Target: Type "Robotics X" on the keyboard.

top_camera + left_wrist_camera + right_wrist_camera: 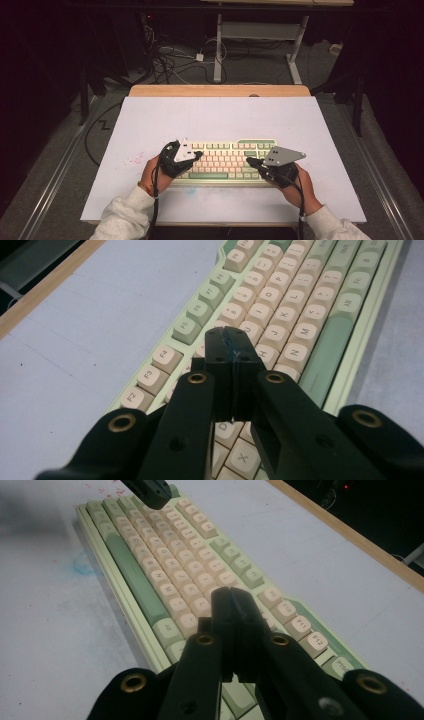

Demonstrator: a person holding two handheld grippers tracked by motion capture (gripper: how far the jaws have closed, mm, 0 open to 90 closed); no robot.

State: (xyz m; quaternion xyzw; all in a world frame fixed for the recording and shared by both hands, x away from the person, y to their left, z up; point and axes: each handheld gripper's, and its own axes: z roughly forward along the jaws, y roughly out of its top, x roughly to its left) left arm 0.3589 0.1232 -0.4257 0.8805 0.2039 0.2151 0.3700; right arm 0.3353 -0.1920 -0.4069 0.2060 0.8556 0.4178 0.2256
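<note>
Keyboard (225, 161) first: it lies flat on the white table (220, 117), near my edge of it, cream keys with green ones along the rows and a long green space bar (327, 347) on the side nearest me. My left gripper (199, 154) hangs over the keyboard's left end, jaws pressed tight together with nothing between them, the joined tips poised above the letter rows. My right gripper (248, 161) sits over the right end, jaws likewise closed on nothing, tips pointing in along the keys. To me this looks like typing with closed tips, so the trick is to use each pair as a single blunt finger: come down straight onto the middle of one key cap, press lightly, lift clear before sliding sideways, or I'll catch a neighbour. From the right gripper view the left one's dark tip (150, 492) looms over the far end of the rows, so I'd keep each to its own half and not cross. Around it there is little: faint red specks (134, 159) on the table to the left, a bluish smudge (84, 562) by the front edge, the wooden strip (220, 90) beyond. Nothing blocks the keys.
</note>
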